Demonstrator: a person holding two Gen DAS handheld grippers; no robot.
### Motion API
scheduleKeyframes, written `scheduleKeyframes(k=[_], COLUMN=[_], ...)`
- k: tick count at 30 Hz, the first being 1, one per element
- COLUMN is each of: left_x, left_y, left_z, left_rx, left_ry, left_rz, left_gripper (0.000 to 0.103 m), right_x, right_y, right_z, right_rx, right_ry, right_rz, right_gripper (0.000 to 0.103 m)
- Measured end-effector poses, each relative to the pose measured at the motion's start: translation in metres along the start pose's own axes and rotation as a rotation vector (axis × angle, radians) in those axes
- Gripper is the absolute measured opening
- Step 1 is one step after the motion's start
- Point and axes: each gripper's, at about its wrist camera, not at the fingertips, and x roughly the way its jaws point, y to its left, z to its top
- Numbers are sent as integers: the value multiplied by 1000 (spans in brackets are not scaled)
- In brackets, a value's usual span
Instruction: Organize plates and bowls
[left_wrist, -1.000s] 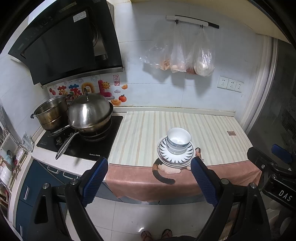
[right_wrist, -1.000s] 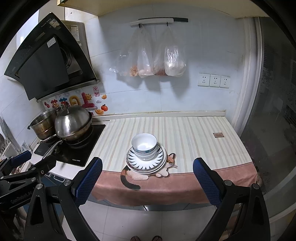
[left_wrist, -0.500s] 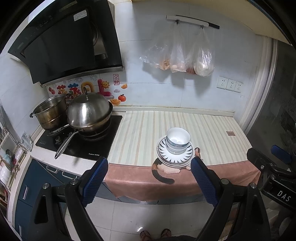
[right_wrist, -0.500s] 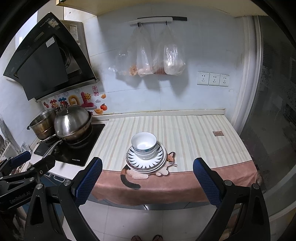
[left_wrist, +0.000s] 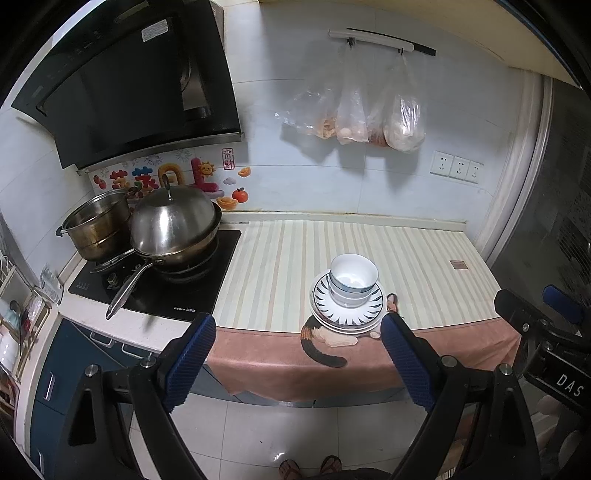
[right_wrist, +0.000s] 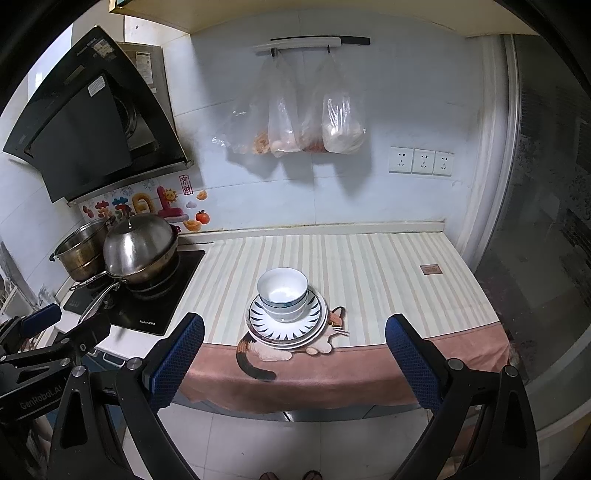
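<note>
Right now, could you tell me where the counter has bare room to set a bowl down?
The striped mat lies bare between the stack of plates and the wall with sockets, also between the stack and the hob. The hob is crowded with a lidded wok and a steel pot.

Both wrist cameras are looking from off the counter's front edge toward the wall, sharing the stacked plates.

White bowls with a blue band were stacked on white plates rayed in dark blue, the bench was covered in cream-and-beige stripes edged in pink, and blue pads were carried by black fingers.
</note>
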Motion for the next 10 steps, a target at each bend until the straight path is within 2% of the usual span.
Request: scheduleKeyframes(k=[10], left_x=[0], left_y=[-2], left_z=[0], left_rx=[-4], left_ry=[0], left_rz=[1], left_gripper=[92], right_x=[2], right_y=[0], right_z=[-1], right_rx=[3], right_ry=[7], right_rz=[-2], right_gripper=[101])
